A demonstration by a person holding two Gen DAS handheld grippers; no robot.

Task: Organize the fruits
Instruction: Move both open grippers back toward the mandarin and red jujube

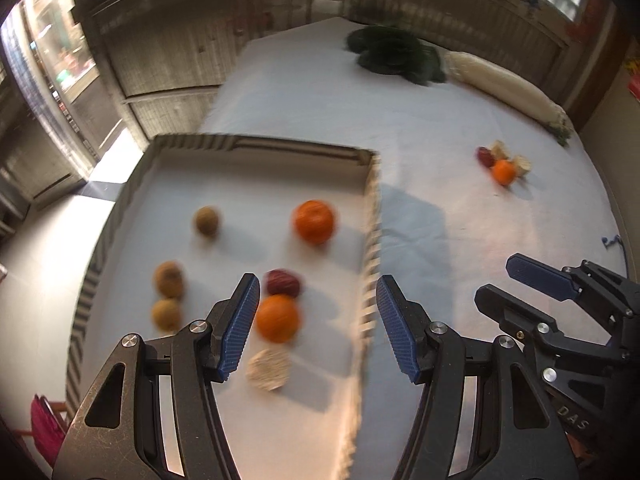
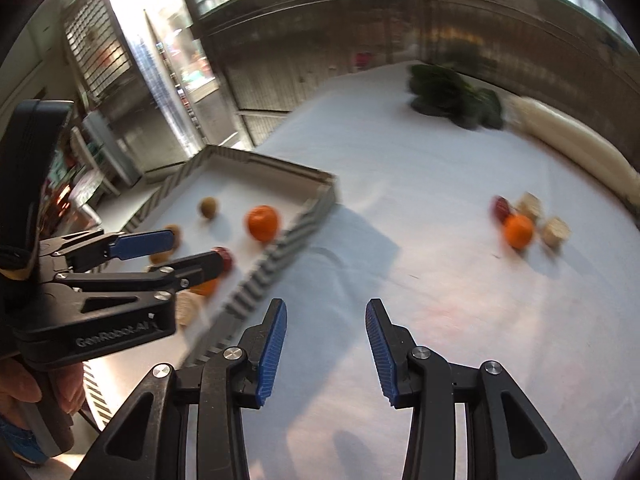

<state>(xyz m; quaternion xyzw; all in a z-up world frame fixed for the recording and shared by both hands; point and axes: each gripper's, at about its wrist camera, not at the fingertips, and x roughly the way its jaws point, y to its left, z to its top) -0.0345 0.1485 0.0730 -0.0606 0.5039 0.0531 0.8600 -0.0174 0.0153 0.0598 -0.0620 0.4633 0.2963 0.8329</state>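
A wide table [image 2: 400, 320] draped in pale cloth is filling most of what I am seeing, with wood-panelled walls and bright glass-block windows standing behind it. On its left side a shallow tray [image 1: 372, 208] with striped walls is sitting, already holding several fruits: an orange [image 1: 314, 221] near its far right wall, a second orange [image 1: 277, 317] nearer me, a dark red fruit [image 1: 282, 282] touching that one, three brownish round fruits [image 1: 168, 278] toward the left, and a pale, rough-skinned piece [image 1: 268, 369] closest to me. At the table's far end a dark leafy bunch [image 2: 452, 94] is lying beside a long white vegetable [image 2: 568, 140]. Well apart from the tray, on the bare cloth to the right, a small cluster [image 2: 524, 220] is waiting: one orange, one red fruit and two pale pieces, all pressed close together. I am holding my left gripper [image 1: 316, 320] over the tray's right wall, its blue pads spread with nothing pinched. My right gripper [image 2: 326, 350] is hovering over bare cloth, its pads apart and gripping nothing.
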